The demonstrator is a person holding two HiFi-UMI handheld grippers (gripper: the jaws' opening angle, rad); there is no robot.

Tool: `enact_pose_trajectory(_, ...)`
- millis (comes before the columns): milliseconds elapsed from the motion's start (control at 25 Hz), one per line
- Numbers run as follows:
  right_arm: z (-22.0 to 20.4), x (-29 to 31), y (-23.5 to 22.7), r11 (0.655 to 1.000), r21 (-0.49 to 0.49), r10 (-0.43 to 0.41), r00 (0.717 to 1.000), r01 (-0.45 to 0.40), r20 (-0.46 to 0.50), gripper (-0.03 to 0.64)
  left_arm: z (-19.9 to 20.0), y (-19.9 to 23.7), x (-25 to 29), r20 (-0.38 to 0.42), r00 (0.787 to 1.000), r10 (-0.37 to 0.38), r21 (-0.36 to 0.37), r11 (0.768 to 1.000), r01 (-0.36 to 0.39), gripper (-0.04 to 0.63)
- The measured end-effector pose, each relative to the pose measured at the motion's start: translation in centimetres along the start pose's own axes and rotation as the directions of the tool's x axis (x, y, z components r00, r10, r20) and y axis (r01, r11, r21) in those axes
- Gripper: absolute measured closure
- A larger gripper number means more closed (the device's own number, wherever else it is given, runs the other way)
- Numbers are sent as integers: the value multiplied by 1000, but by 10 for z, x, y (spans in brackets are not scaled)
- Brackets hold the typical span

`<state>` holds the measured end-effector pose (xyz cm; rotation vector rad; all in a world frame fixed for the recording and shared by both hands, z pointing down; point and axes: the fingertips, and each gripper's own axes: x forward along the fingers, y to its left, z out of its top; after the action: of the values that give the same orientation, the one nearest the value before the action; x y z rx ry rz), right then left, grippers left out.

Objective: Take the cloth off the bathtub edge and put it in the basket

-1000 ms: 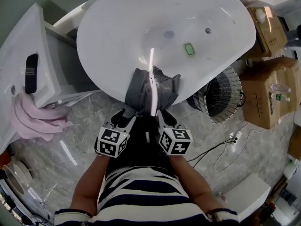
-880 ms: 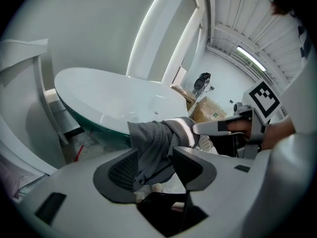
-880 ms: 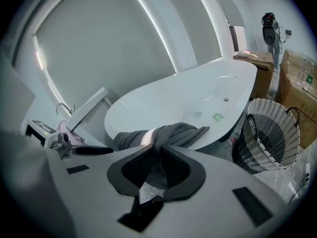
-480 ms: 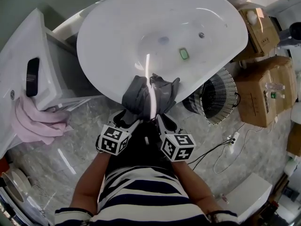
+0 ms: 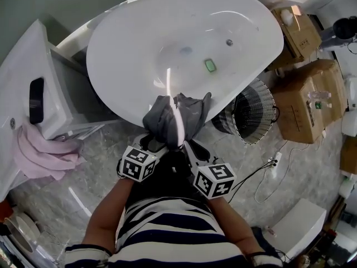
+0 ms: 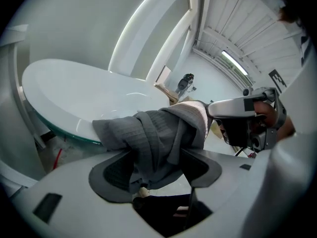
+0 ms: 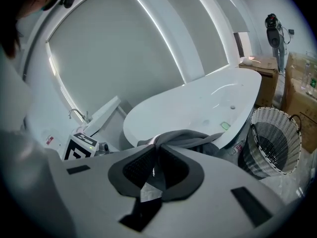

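**Right gripper** (image 7: 156, 170): jaws nearly together, pinching a fold of the grey cloth (image 7: 184, 136) between the pads.

**Left gripper** (image 6: 156, 168): jaws spread wide, having just been opening. The cloth hangs loosely in the gap between them, and the pads are not closed on it.

Just ahead of both grippers, the rest of the cloth drapes over the near edge of the white bathtub (image 5: 139, 49).

Farther ahead and to the right of the right gripper, the wire basket (image 7: 275, 142) stands beside the bathtub, apart from the cloth.
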<state>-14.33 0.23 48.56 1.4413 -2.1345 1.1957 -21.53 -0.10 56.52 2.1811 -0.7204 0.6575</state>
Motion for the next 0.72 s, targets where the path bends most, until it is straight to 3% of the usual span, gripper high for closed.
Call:
enact_pose_trajectory(40,1,-3,3,1000,-3,4,1000,-4,3,561,3,-4,0,11,1000,-18,12,1000,18,291)
enact_pose_trajectory(200,8,-14,12,1000,-21,19,1000,-18,24,561,23,-19,-3,65,995,-74,97,993,68,441)
enact_pose_trajectory(280,13,-18,15,999,-34,23,999,-21,38,561,34,-27,-3,76,993,-94,135,987,83,484)
enact_pose_trajectory(720,58,-43,15,995,-91,56,987,-42,153,561,88,-56,-21,170,981,-95,223,973,55,531)
